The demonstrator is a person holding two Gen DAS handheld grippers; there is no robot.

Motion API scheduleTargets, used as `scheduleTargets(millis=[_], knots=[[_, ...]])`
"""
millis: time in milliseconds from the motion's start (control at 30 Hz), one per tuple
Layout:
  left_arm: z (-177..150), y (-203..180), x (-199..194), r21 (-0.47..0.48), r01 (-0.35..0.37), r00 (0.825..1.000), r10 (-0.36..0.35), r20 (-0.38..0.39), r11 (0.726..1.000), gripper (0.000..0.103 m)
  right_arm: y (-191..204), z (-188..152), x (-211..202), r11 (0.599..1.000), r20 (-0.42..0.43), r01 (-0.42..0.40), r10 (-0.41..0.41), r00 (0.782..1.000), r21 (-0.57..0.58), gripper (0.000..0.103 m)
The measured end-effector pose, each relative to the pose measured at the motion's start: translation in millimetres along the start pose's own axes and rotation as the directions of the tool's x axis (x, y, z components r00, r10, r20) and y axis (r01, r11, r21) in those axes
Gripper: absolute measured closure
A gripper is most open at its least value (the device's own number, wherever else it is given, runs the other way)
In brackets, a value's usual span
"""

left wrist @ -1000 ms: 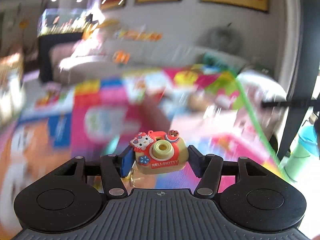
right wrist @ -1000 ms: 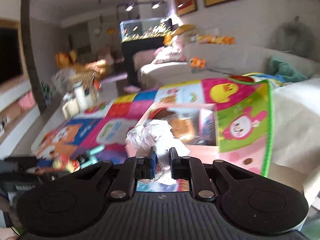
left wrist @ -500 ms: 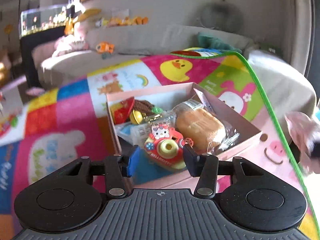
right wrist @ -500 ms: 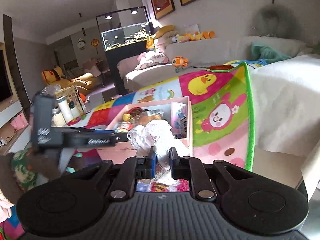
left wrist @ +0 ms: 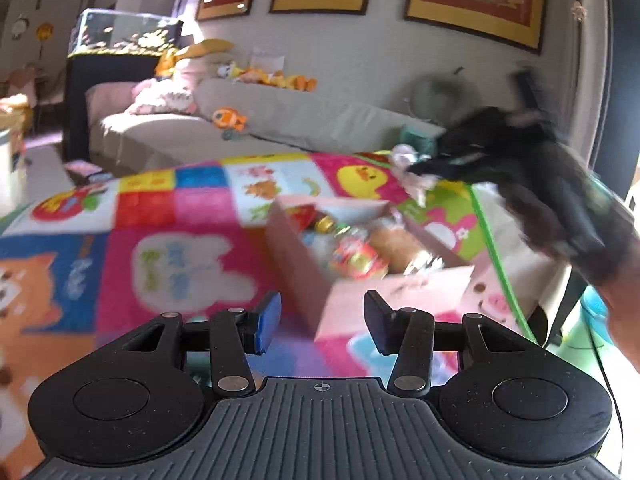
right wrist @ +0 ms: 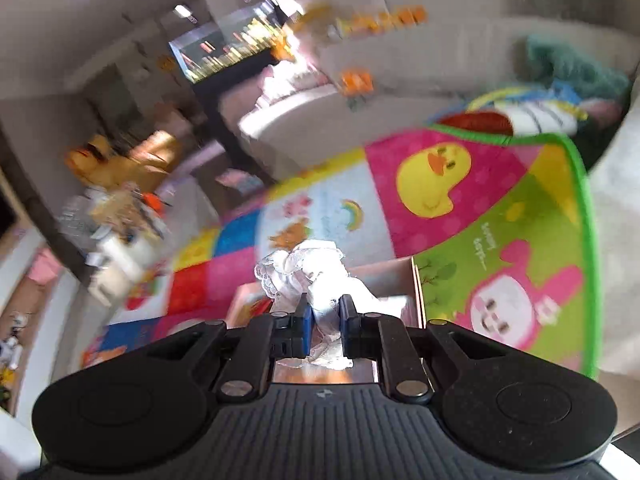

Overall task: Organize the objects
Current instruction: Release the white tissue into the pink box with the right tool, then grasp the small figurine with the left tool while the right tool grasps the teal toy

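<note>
My left gripper (left wrist: pixel 320 322) is open and empty, just in front of the pink box (left wrist: pixel 396 296) on the play mat. The Hello Kitty toy camera (left wrist: pixel 356 258) lies inside the box beside a wrapped bread (left wrist: pixel 400 246), blurred. My right gripper (right wrist: pixel 324 322) is shut on a white lace cloth (right wrist: pixel 308 268) and hangs above the far part of the pink box (right wrist: pixel 384 276). In the left wrist view the right gripper (left wrist: pixel 424 168) comes in from the right with the white cloth (left wrist: pixel 412 176) above the box.
The colourful play mat (left wrist: pixel 180 208) covers the surface. A grey sofa (left wrist: pixel 288 120) with soft toys stands behind it. A fish tank on a black cabinet (left wrist: pixel 116 56) is at the far left. A green bin (left wrist: pixel 588 320) stands at the right.
My left gripper let go of the toy camera into the box, opened and drew back. My right gripper moved over the box with the lace cloth.
</note>
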State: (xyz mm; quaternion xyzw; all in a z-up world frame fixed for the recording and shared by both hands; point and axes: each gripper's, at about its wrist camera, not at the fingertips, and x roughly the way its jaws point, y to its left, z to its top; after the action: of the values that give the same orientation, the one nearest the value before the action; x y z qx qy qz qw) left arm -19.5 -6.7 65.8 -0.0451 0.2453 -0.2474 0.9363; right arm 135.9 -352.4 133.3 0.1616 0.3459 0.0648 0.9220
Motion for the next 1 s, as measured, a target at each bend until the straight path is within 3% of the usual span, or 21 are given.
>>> scheduleTargets(millis=[100, 200, 300, 367, 400, 500, 633, 767, 867, 1000], knots=[[-11.9, 26.5, -20.6, -0.045, -0.053, 0.999, 0.053, -0.001, 0.998, 0.053, 10.6, 17.6, 63.4, 0.996, -0.116, 0.085, -0.082, 0.990, 0.015, 0.090], [-18.2, 53.5, -37.5, -0.083, -0.130, 0.991, 0.131, -0.002, 0.988, 0.053, 21.7, 13.2, 117.8, 0.977, -0.218, 0.208, -0.212, 0.952, -0.041, 0.090], [-24.7, 70.0, -50.9, -0.064, -0.227, 0.974, 0.227, -0.012, 0.972, 0.053, 28.0, 4.4, 150.2, 0.950, -0.263, 0.289, -0.310, 0.914, -0.116, 0.091], [-30.3, 78.5, -57.8, -0.072, -0.228, 0.974, 0.226, -0.029, 0.971, 0.053, 32.8, 2.5, 157.2, 0.941, -0.273, 0.301, -0.334, 0.902, -0.155, 0.088], [-32.6, 82.9, -58.3, -0.080, -0.220, 0.975, 0.217, -0.042, 0.972, 0.053, 37.1, 0.7, 159.4, 0.931, -0.273, 0.309, -0.353, 0.895, -0.193, 0.085], [-39.0, 85.8, -60.1, -0.078, -0.197, 0.979, 0.192, -0.066, 0.977, 0.053, 44.4, 3.5, 151.4, 0.897, -0.240, 0.361, -0.421, 0.875, -0.256, 0.062], [-44.0, 75.8, -57.3, -0.032, -0.147, 0.985, 0.144, -0.092, 0.989, 0.053, 60.3, 8.6, 92.3, 0.911, -0.101, 0.317, -0.353, 0.930, -0.264, 0.032], [-45.3, 63.9, -46.6, 0.000, -0.138, 0.984, 0.137, -0.111, 0.990, 0.053, 75.7, -11.8, 17.4, 0.923, 0.050, 0.252, -0.248, 0.967, -0.290, 0.018], [-40.9, 58.2, -29.8, -0.015, -0.166, 0.980, 0.163, -0.110, 0.986, 0.053, 85.0, -51.5, -27.4, 0.935, 0.101, 0.163, -0.138, 0.985, -0.316, 0.013], [-33.9, 50.7, -4.5, -0.001, -0.229, 0.966, 0.227, -0.126, 0.973, 0.053, 89.2, -125.5, -49.3, 0.933, 0.079, 0.063, -0.037, 0.996, -0.353, 0.006]])
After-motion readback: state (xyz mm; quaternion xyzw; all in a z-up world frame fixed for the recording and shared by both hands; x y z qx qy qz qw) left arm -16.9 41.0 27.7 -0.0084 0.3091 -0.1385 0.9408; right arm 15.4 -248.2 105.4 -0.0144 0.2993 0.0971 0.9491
